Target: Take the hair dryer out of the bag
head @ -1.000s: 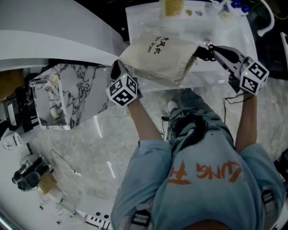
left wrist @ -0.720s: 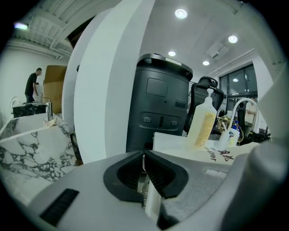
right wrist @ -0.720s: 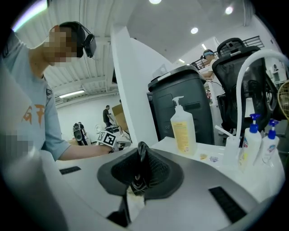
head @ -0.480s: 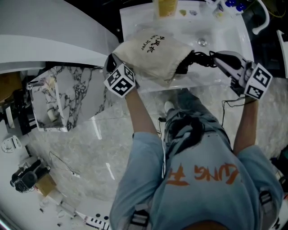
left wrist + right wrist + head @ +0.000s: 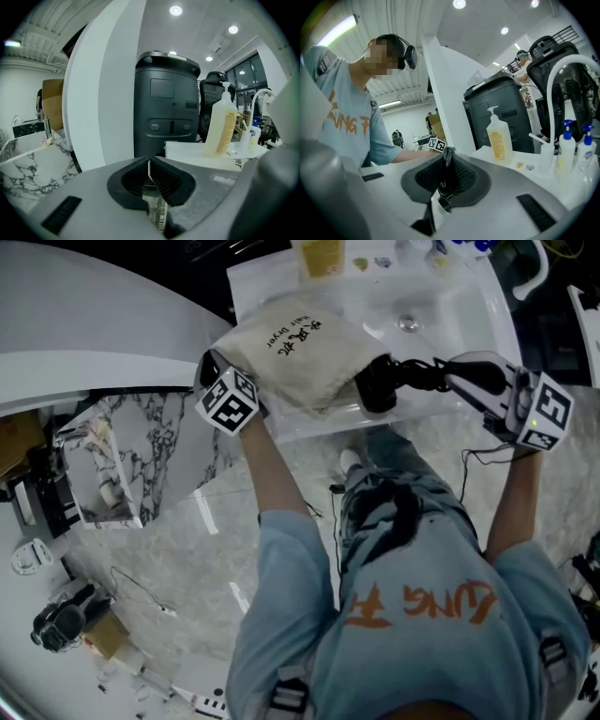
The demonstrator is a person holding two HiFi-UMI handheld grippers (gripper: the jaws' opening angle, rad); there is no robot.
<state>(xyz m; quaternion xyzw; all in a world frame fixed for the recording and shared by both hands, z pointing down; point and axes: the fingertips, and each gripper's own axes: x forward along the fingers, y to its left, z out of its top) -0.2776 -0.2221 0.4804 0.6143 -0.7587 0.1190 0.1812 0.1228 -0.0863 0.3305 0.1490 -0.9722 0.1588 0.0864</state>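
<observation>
A cream cloth bag (image 5: 286, 343) with black lettering lies on the white sink counter (image 5: 441, 292). My left gripper (image 5: 210, 368) is at the bag's left end, shut on a thin fold of its fabric (image 5: 148, 169). The black hair dryer (image 5: 375, 390) sticks partly out of the bag's open right mouth. Its black cord (image 5: 422, 371) runs right to my right gripper (image 5: 450, 367). In the right gripper view the jaws are closed on that twisted cord (image 5: 446, 180), held above the counter.
A yellow soap bottle (image 5: 322, 254) stands at the back of the counter, with the basin drain (image 5: 408, 322) and a white faucet (image 5: 534, 268) to its right. Blue pump bottles (image 5: 567, 150) stand near the faucet. A marble box (image 5: 122, 456) sits low left.
The left gripper has drawn the bag leftwards while the right gripper pulled the cord rightwards. The black hair dryer has slid out of the bag's mouth into view.
</observation>
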